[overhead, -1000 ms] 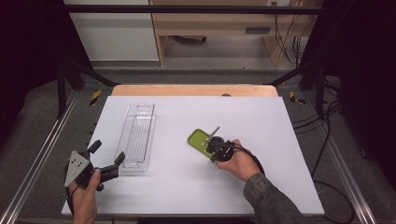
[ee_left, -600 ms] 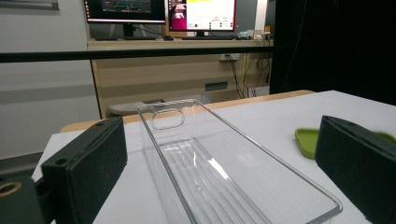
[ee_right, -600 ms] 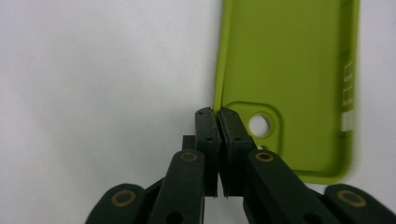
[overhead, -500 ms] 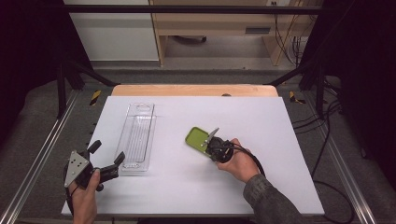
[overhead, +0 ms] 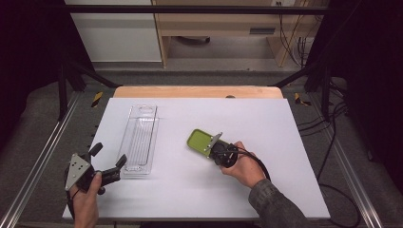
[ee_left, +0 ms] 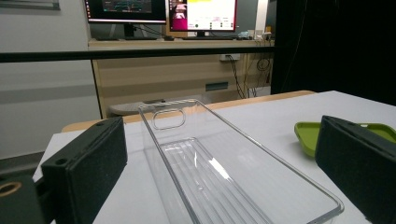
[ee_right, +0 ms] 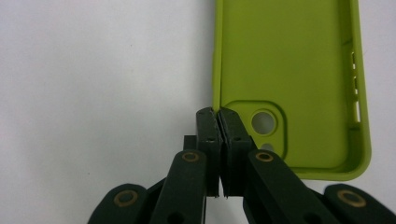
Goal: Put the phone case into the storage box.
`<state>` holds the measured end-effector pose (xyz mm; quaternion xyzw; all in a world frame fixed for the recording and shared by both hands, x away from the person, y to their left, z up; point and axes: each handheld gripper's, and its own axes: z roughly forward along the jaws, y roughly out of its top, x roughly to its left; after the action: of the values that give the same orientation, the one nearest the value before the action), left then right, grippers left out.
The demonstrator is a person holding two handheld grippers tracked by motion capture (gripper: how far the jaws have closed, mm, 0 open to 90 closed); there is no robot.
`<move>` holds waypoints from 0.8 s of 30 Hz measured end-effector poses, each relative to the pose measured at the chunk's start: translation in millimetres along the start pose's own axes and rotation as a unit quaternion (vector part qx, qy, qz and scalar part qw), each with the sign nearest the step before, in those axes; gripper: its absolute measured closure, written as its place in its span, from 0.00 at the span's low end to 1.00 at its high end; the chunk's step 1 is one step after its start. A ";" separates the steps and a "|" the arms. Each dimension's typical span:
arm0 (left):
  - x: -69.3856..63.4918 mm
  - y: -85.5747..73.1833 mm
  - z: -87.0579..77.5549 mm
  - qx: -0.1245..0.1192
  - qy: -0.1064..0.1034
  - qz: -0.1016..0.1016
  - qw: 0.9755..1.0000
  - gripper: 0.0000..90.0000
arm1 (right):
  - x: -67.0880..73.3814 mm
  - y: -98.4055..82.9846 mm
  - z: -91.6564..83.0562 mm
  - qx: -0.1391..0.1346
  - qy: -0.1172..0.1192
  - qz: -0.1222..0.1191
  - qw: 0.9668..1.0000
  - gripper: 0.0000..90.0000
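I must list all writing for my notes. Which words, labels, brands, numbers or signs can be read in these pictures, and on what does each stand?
No text can be read.
Two monitors behind the table: writing on screen, too small and blurred to read.
Green phone case: no print.
Clear plastic tray: no label.
Yellow and black striped markers by the table's far corners: stripes, no words.

Lab: monitors [ee_left: 161, 10] on desk, framed test table [overhead: 266, 118].
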<state>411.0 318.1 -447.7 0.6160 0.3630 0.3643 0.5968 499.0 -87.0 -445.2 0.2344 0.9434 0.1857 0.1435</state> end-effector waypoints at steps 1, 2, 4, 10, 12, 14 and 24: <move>-0.1 0.0 0.0 0.000 0.000 0.000 1.000 0.02 | 0.0 -0.4 -1.0 -0.001 -0.003 -0.003 1.000 0.98; -0.2 0.1 0.0 0.000 -0.001 0.001 1.000 0.02 | 1.1 -1.2 -2.8 -0.003 -0.005 -0.003 1.000 0.98; -0.2 0.2 -0.1 0.000 -0.001 0.002 1.000 0.02 | 2.5 -2.4 -4.6 -0.006 -0.007 -0.006 1.000 0.98; 0.3 -0.4 -1.9 0.009 0.017 -0.003 1.000 0.02 | 8.3 -5.8 -11.9 -0.014 -0.018 -0.018 1.000 0.98; 0.3 -0.6 -1.9 0.009 0.017 -0.004 1.000 0.02 | 8.2 -6.3 -12.6 -0.016 -0.019 -0.022 0.999 0.98; 0.5 -0.5 -2.0 0.010 0.018 -0.003 1.000 0.02 | 9.9 -8.4 -15.2 -0.018 -0.021 -0.022 0.999 0.98; -1.9 0.4 -0.3 0.010 0.005 0.007 1.000 0.02 | 16.7 -16.2 -24.7 -0.037 -0.031 -0.027 0.998 0.98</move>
<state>409.9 316.5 -447.3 0.6223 0.3653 0.3678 0.5866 469.7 -99.0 -433.1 0.2087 0.9372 0.2088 0.1860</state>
